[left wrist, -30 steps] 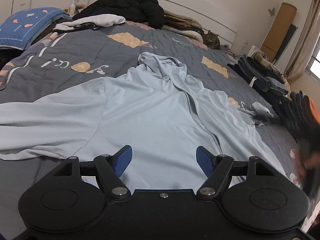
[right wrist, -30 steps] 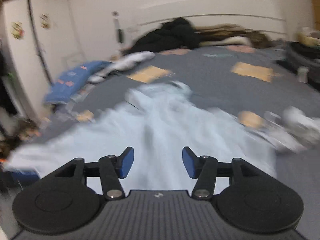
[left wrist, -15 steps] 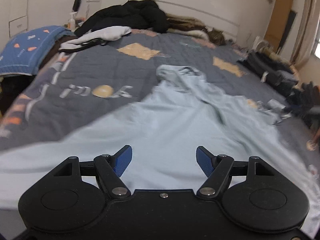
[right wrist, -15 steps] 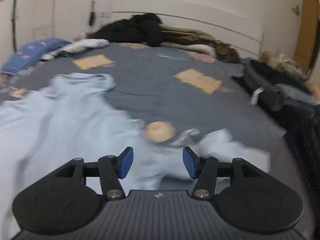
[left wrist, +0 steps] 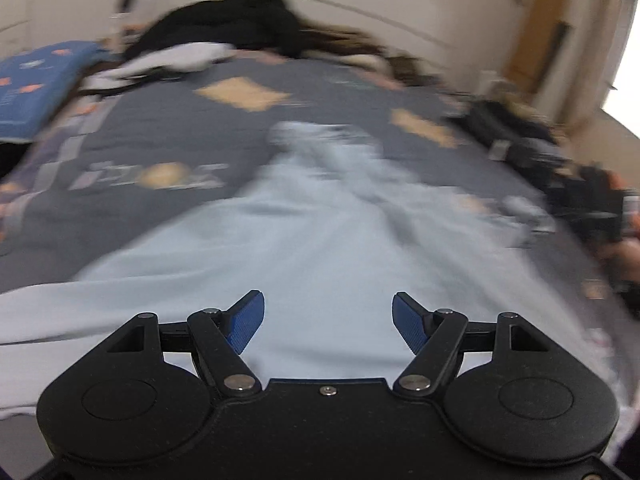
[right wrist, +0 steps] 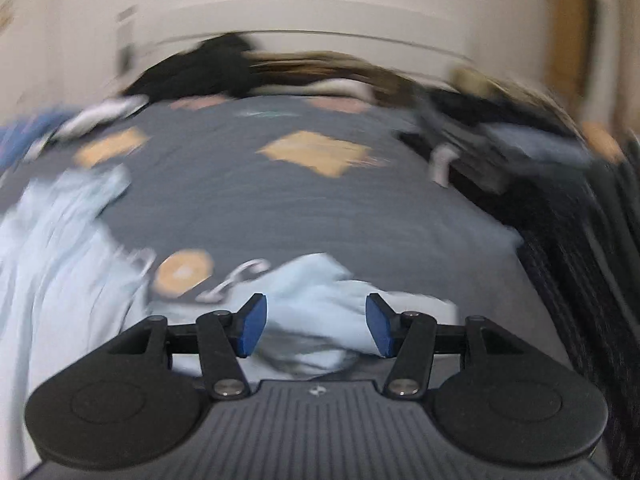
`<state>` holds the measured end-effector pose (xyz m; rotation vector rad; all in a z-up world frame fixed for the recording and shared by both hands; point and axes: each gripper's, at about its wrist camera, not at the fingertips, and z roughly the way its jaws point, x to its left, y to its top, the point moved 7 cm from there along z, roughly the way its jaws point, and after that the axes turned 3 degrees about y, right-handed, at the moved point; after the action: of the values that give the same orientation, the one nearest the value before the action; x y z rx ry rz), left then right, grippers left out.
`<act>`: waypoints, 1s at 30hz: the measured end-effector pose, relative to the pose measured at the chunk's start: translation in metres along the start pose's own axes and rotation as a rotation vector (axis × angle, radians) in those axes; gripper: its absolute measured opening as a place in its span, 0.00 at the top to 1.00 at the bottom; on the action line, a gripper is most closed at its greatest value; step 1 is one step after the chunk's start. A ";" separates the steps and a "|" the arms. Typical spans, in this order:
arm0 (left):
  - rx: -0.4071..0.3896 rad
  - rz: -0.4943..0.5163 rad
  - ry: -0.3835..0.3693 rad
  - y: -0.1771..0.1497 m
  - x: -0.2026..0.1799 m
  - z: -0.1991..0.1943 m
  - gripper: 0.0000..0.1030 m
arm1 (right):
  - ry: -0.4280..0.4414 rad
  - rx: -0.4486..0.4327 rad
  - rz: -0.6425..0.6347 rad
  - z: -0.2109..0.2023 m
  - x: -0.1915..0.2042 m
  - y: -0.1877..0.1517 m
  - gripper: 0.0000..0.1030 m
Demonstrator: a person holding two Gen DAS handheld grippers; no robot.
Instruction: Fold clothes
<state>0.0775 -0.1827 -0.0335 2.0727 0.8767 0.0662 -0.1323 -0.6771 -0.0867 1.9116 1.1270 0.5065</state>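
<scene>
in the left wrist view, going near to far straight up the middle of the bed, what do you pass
left gripper, jaws open → light blue hoodie body → its hood → bare grey quilt → black jacket heaped at the head of the bed → white headboard

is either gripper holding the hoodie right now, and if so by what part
Nothing is held. The left gripper is open over the hoodie body; the right gripper is open with the bunched sleeve end between its jaws, not clamped.
</scene>
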 end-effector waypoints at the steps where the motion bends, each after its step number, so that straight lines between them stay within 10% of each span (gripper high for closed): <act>1: -0.008 -0.005 -0.038 0.000 -0.016 0.004 0.32 | 0.000 0.009 -0.039 0.005 0.006 -0.001 0.48; 7: -0.019 -0.062 -0.153 -0.013 -0.083 0.027 0.32 | -0.036 0.063 -0.099 0.037 0.012 -0.006 0.49; 10: -0.017 -0.081 -0.157 -0.020 -0.095 0.038 0.32 | -0.121 0.109 -0.038 0.045 -0.007 -0.013 0.97; 19: -0.007 -0.092 -0.168 -0.030 -0.085 0.042 0.32 | -0.463 -0.181 0.049 -0.059 -0.082 0.050 0.98; 25: -0.012 -0.095 -0.161 -0.025 -0.078 0.038 0.32 | -0.719 0.050 -0.098 -0.066 -0.126 0.035 0.98; 30: -0.011 -0.051 -0.160 -0.023 -0.080 0.032 0.32 | -0.752 0.099 0.021 -0.077 -0.128 0.009 0.94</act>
<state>0.0159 -0.2444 -0.0495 2.0136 0.8279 -0.1210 -0.2458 -0.7532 -0.0266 1.9392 0.6376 -0.2637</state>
